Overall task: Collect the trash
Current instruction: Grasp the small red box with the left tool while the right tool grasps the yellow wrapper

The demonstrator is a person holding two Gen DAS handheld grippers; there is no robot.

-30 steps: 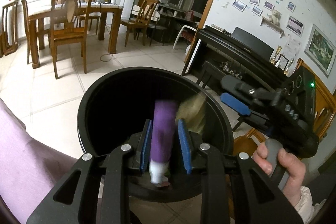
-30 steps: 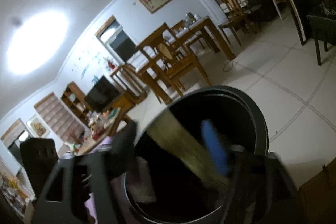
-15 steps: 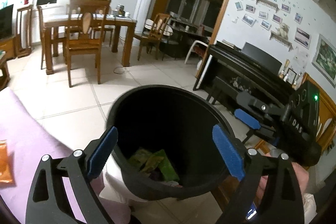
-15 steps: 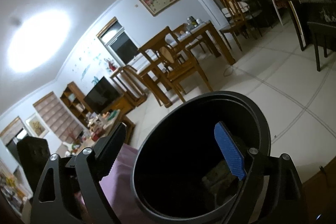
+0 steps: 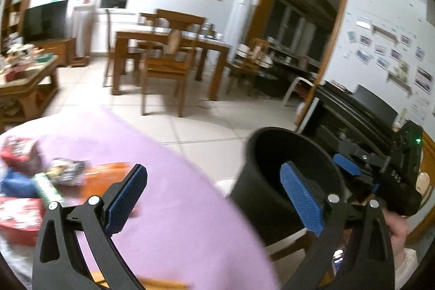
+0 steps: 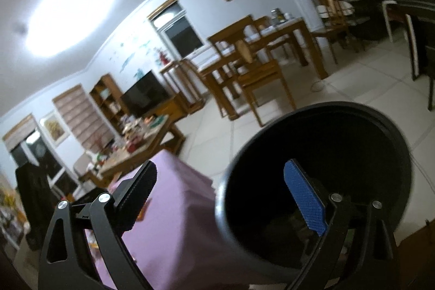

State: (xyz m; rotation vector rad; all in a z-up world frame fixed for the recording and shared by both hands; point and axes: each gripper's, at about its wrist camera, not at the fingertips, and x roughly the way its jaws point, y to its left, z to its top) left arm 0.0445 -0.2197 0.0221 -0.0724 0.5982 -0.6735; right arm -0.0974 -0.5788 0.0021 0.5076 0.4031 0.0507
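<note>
A black trash bin (image 5: 274,181) stands beside the purple-covered table (image 5: 168,175); it also shows in the right wrist view (image 6: 339,154), with dim wrappers at its bottom. My left gripper (image 5: 214,200) is open and empty, between table and bin. Snack wrappers lie on the table at the left: a red packet (image 5: 19,154), a crumpled silver wrapper (image 5: 65,170), an orange wrapper (image 5: 103,175). My right gripper (image 6: 225,197) is open and empty at the bin's rim; it shows at the right of the left wrist view (image 5: 353,170).
A wooden dining table with chairs (image 5: 168,56) stands across the tiled floor. A cluttered coffee table (image 5: 24,78) is at the left, a black piano (image 5: 359,110) at the right. A wooden chair (image 5: 424,181) is by the bin.
My left gripper let a purple wrapper drop into the bin, opened, and swung left toward the table. My right gripper dropped its wrapper, opened and drew back a little.
</note>
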